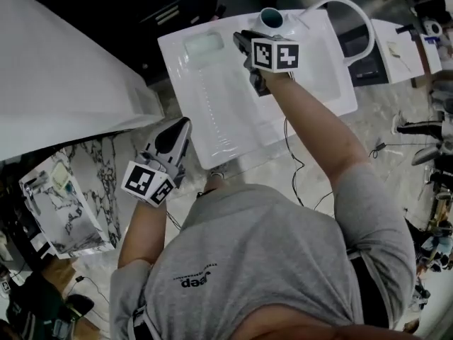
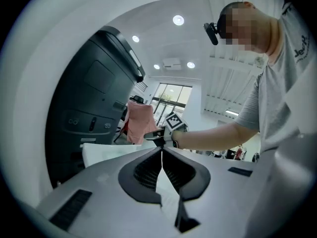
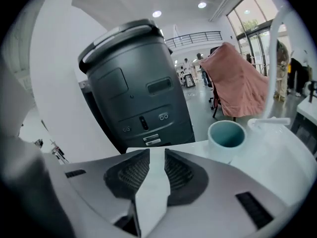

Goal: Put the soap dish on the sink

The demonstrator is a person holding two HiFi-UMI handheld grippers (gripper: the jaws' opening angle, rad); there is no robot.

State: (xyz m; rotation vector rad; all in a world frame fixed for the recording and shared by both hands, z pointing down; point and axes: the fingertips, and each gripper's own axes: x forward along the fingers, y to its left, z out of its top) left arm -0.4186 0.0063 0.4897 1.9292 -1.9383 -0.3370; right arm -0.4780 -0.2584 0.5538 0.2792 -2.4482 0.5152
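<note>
The pale, rounded soap dish [image 1: 204, 47] lies on the far left corner of the white sink [image 1: 212, 119], at the head of its ribbed drainboard. My right gripper [image 1: 241, 38] hovers just right of the dish, open, with only the white sink top showing between its jaws [image 3: 157, 150]. A teal cup [image 3: 227, 134] stands by the white faucet [image 1: 357, 13]. My left gripper [image 1: 181, 125] hangs off the sink's front left edge, its pads meeting at the tips [image 2: 162, 149], nothing in them. It looks toward the right gripper [image 2: 157, 135].
A dark grey machine [image 3: 133, 83] stands behind the sink. A white slanted panel [image 1: 56, 83] fills the left. A marble-patterned box [image 1: 64, 204] sits lower left, cables [image 1: 294, 161] trail on the floor, and a pink cloth [image 3: 237, 83] drapes a chair.
</note>
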